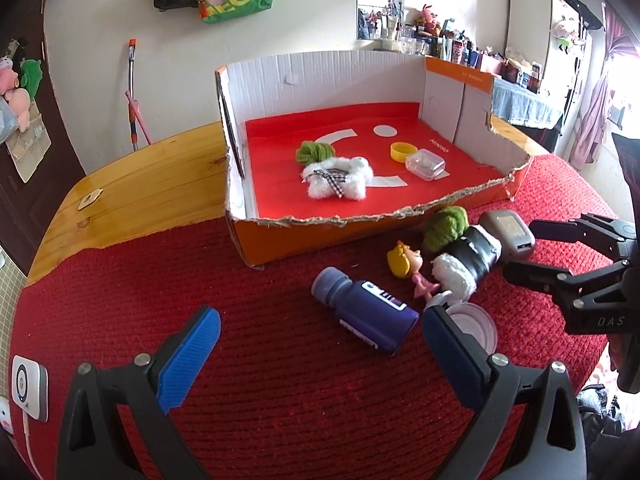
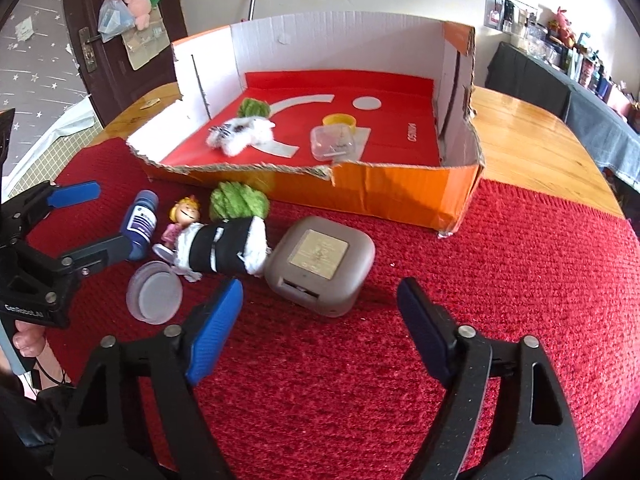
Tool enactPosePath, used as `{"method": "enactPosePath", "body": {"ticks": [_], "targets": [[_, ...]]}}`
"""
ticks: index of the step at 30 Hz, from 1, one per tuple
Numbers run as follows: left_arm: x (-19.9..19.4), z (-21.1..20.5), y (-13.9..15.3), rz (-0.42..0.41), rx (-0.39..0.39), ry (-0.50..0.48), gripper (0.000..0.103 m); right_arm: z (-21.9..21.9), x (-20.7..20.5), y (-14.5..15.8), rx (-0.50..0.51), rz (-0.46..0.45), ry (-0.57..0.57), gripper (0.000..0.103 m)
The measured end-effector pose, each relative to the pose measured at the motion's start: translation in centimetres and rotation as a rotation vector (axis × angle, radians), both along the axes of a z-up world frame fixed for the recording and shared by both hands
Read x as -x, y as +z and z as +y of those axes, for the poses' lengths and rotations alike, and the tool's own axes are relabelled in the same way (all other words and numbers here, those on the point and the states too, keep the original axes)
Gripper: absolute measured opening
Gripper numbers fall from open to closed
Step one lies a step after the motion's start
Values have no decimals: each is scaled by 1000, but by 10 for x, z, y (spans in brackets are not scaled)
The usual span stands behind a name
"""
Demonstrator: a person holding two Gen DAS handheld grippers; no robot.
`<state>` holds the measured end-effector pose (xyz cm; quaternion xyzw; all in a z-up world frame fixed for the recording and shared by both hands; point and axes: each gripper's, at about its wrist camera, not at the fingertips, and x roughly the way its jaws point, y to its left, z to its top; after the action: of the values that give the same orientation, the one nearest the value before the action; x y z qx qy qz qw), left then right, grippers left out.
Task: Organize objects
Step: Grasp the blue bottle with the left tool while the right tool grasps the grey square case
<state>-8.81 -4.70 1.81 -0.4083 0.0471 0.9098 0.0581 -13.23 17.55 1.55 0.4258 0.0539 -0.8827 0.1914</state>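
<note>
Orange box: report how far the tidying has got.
Done: the orange box already holds a green pom-pom, white fluffy toy, yellow ring and clear case. In hand: nothing; the right tool is open just short of the grey case. Left: blue bottle, doll, black-and-white roll, lid.

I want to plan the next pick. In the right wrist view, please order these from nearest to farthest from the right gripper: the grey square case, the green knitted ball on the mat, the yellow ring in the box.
1. Grey square case, on the red mat just ahead of the right gripper.
2. Green knitted ball, farther back, left, beside the box front wall.
3. Yellow ring, inside the orange box.
</note>
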Motion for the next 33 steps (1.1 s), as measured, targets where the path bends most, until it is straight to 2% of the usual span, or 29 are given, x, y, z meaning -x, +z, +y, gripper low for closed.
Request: {"method": "enactPosePath", "body": {"ticks": [7,22,25,28,30,33], "targets": [[3,0,-8,-22,30,-10,103,0,4,-3,-29,20,-18,74],[15,14,-10,-26,99,-72,102,-7,13,-7,-71,48,12,74],[17,16,-12,-38,90,-86,95,-7,13,-7,-69,48,16,73],[16,20,-12,-37,86,-104,81,-9,11,-6,-62,51,32,59],[13,24,-11,-34,83,-122,69,-10,10,-6,-67,52,31,59],[10,29,-10,-24,93,-135,63,-9,10,-6,-57,50,28,59]]}}
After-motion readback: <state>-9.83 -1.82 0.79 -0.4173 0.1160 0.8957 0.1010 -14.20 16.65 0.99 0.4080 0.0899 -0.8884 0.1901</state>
